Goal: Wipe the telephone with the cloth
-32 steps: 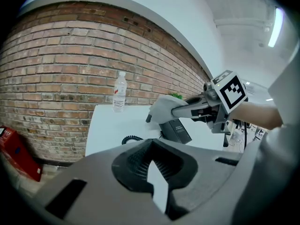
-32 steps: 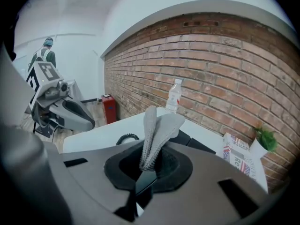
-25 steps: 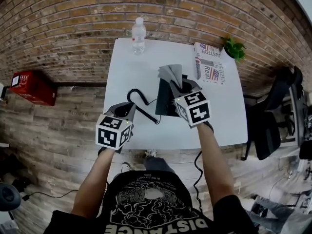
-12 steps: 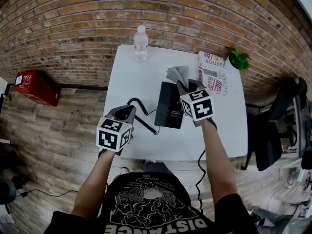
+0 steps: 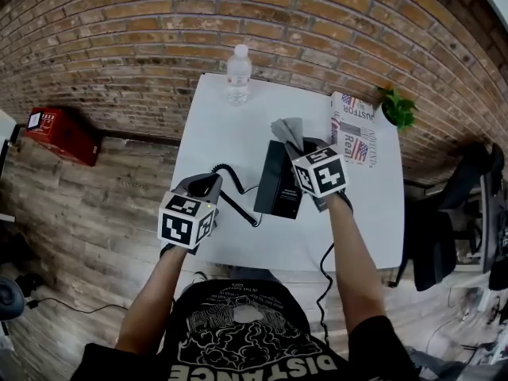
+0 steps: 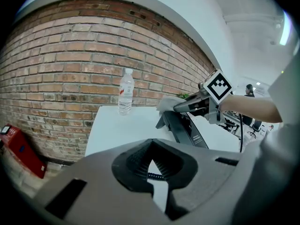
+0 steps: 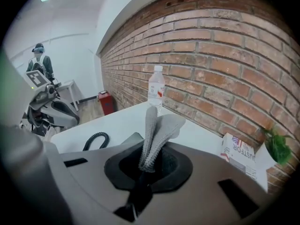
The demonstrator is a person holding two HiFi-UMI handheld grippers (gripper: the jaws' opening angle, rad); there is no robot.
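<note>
- Hidden: the right gripper [image 5: 295,145] and its marker cube cover the right side of the telephone [image 5: 277,182]. No handset or keypad can be made out, and the white print on the body is too small to read.
- The lower end of the cloth [image 7: 157,128] is buried between the right jaws. It cannot be confirmed whether its free end touches the telephone.
- Orientation: the telephone's long axis runs away from the person toward the brick wall. In the left gripper view its body slopes upward toward the far end.
- Location: the telephone sits on the white table [image 5: 214,133], directly below and just left of the right gripper, and ahead and right of the left gripper [image 5: 208,182].
- Appearance: black, slab-like body. A black coiled cord [image 5: 228,179] trails from it toward the left gripper.
- Cloth: grey, ribbed, folded, standing up out of the right jaws, which are clamped on it.
- Left gripper: jaw tips together, nothing clamped; the cord shows through the gap behind them.
</note>
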